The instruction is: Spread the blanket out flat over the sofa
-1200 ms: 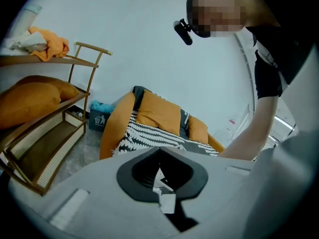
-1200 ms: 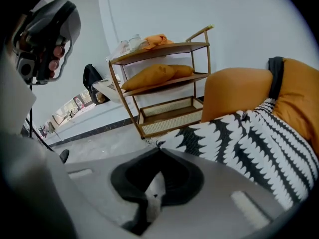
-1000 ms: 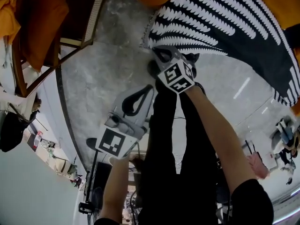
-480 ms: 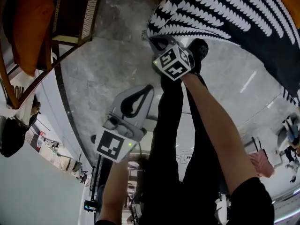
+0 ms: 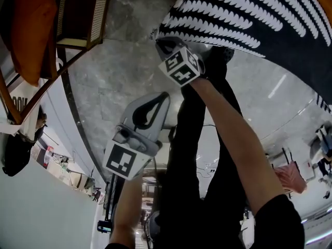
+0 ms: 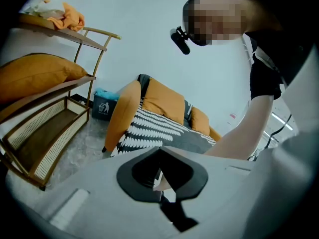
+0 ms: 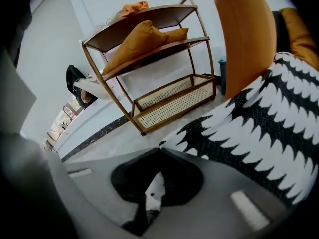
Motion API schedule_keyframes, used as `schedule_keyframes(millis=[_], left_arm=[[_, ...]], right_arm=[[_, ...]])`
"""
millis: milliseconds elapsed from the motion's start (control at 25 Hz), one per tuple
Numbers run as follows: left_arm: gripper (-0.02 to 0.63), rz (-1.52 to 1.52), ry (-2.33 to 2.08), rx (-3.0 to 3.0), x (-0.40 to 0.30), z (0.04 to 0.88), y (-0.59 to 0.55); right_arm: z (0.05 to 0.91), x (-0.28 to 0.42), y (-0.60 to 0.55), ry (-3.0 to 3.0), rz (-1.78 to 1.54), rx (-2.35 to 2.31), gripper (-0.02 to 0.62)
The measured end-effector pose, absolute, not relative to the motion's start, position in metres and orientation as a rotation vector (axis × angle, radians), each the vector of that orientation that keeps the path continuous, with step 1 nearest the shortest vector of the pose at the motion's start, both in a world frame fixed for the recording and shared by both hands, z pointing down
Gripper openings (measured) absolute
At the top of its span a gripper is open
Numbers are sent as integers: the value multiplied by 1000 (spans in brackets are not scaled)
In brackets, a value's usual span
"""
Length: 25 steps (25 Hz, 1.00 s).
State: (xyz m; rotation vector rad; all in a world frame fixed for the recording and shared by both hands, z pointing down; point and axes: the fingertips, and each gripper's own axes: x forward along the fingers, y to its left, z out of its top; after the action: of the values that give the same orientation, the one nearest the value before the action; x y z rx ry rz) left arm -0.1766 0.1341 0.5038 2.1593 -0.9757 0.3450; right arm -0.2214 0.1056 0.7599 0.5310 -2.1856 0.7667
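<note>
Right claw [image 5: 160,43] pinches the corner of the black-and-white blanket [image 5: 249,19], held low near the floor [image 5: 119,61], judged so as to draw the hem straight. Blanket drapes the orange sofa [image 6: 162,101], its front edge hanging. Left claw [image 5: 165,96] is pressed together, empty, kept well apart in reserve

Open shelf rack [image 7: 144,26] stood on grey marbled floor [image 5: 119,71] by white wall [image 6: 149,29]. Orange cushion [image 7: 139,44] lay on middle shelf. Crumpled orange cloth [image 7: 134,7] on top shelf. Rattan tray [image 7: 174,101] formed bottom tier. Blue box [image 6: 103,106] with bin symbol sat on floor near wall. Black bag [image 7: 74,76] beyond rack.
</note>
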Motion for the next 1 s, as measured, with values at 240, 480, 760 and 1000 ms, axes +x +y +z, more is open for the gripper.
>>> schedule_keyframes(millis=[240,480,760,1000], left_arm=[[11,336,-990,2151,-178,497,133],[11,321,-1008,2140,-177,492,132],[11,303,-1041,2146,-190,481,128],[11,282,-1068,2150,-193,454,119]], right_arm=[[757,-211,103,-2151,727,521,14],[753,-198,94,-2110,745,527,79],[738,-196,82,-2092,723,524,119],[703,-191,71,-2098,696,512,118]])
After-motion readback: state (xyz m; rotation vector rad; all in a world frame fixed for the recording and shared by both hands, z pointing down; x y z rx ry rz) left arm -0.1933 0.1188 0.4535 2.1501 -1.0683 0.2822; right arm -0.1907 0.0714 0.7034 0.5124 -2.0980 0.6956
